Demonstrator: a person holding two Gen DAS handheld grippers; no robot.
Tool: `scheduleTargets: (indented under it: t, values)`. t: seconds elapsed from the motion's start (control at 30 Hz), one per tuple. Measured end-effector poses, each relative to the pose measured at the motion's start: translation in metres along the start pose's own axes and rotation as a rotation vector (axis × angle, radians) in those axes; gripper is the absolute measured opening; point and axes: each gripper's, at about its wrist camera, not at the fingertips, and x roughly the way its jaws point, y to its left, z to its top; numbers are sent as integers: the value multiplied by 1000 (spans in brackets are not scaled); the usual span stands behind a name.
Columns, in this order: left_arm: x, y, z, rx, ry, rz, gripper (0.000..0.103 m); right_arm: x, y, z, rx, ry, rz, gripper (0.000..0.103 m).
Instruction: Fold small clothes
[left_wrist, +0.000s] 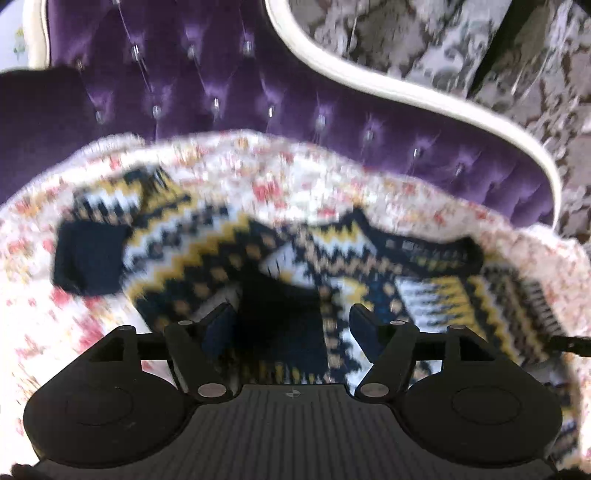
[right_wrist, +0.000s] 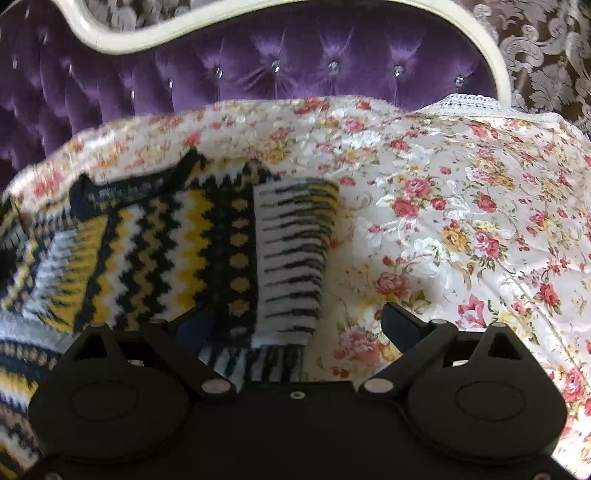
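Note:
A small knitted sweater (left_wrist: 207, 251) with navy, yellow and white zigzag bands lies on a floral cover (left_wrist: 295, 177). One sleeve with a navy cuff (left_wrist: 88, 258) sticks out to the left. My left gripper (left_wrist: 291, 325) is open just above the sweater. A second dark cuff (left_wrist: 280, 314) lies between its fingers, and the pads stand clear of it. In the right wrist view the sweater (right_wrist: 155, 251) fills the left half, collar to the far left and a folded-over striped inner side at its right edge. My right gripper (right_wrist: 295, 328) is open over that edge, holding nothing.
The floral cover (right_wrist: 461, 221) is spread over a seat and stretches bare to the right of the sweater. Behind it rises a purple tufted sofa back (right_wrist: 295, 74) with a cream wooden frame (left_wrist: 406, 96). A grey patterned curtain (left_wrist: 443, 44) hangs beyond.

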Motion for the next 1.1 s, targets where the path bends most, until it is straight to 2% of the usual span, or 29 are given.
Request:
scheduleTargets:
  t: [0.13,0.23,0.4,0.57,0.73,0.77,0.8,0.83,0.87,1.1]
  values:
    - [-20,21,21,-10,-63,62,70,-10,-5,5,57,-78,24,98]
    - [-23,46,32,-42,-83,145,70,-14,-3,8,69,-114,42,98]
    - [-11,86,32,-129,-63,240,70,-13,3,8,60,-114,65,98]
    - [5,112,18,-227,-15,217,70,-13,8,7,48,-110,75,98]
    - [18,131,19,-328,-22,190,69,-9,12,3,30,-95,74,98]
    - [20,134,20,-352,-24,170,53,-9,13,3,26,-93,73,98]
    - [19,136,20,-368,-32,158,12,-9,14,3,24,-91,73,98]
    - [18,136,21,-387,-38,166,6,-9,15,3,23,-91,74,98]
    - [17,136,22,-395,-43,171,4,-9,15,3,23,-91,77,98]
    - [-8,119,39,-395,-85,68,4,-11,14,2,37,-91,99,98]
